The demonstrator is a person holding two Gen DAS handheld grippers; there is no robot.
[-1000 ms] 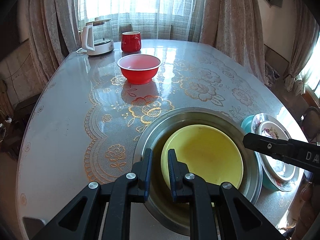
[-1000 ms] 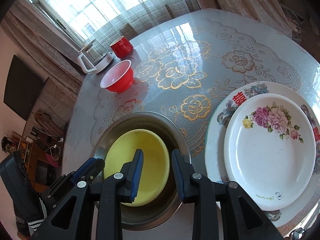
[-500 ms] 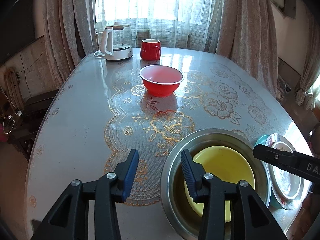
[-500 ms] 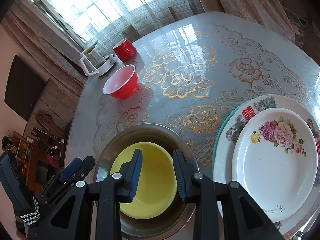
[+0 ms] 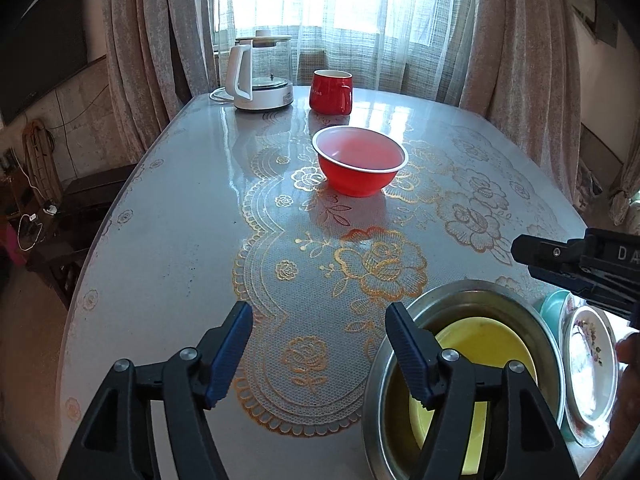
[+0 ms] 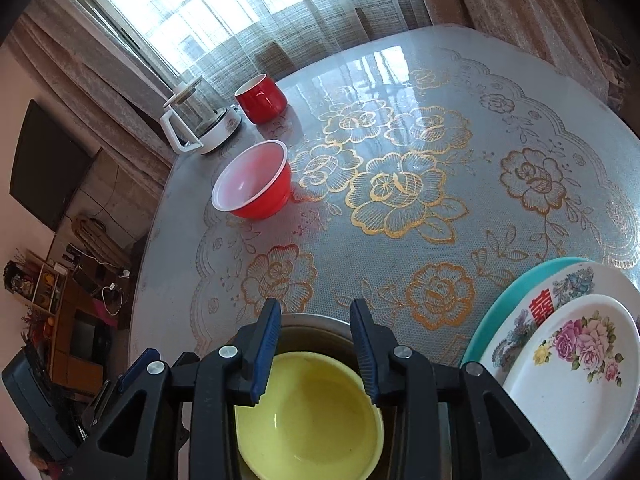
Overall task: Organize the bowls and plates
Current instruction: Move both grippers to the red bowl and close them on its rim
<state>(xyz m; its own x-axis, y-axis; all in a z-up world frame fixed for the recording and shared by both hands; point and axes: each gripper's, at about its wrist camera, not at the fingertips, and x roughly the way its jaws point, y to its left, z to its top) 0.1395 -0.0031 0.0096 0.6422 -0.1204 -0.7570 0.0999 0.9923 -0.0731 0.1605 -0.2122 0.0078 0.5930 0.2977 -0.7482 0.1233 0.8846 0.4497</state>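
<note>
Left tongs [image 5: 318, 350], lower centre, opening with nothing between them. Right tongs [image 6: 314, 350], lower centre, opening narrowly above yellow bowl [image 6: 316, 416], gripping nothing. Yellow bowl nested in metal bowl [image 5: 472, 294]; plates [image 6: 580, 364] stacked lower right; red bowl [image 5: 360, 164] upper centre on surface [image 5: 180, 248].

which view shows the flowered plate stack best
The right wrist view: the plate stack shows the rose-patterned top plate, the plate with a red character beneath it, and a teal rim at the bottom. In the left wrist view the stack sits squeezed at the right edge, partly behind the right gripper.
</note>
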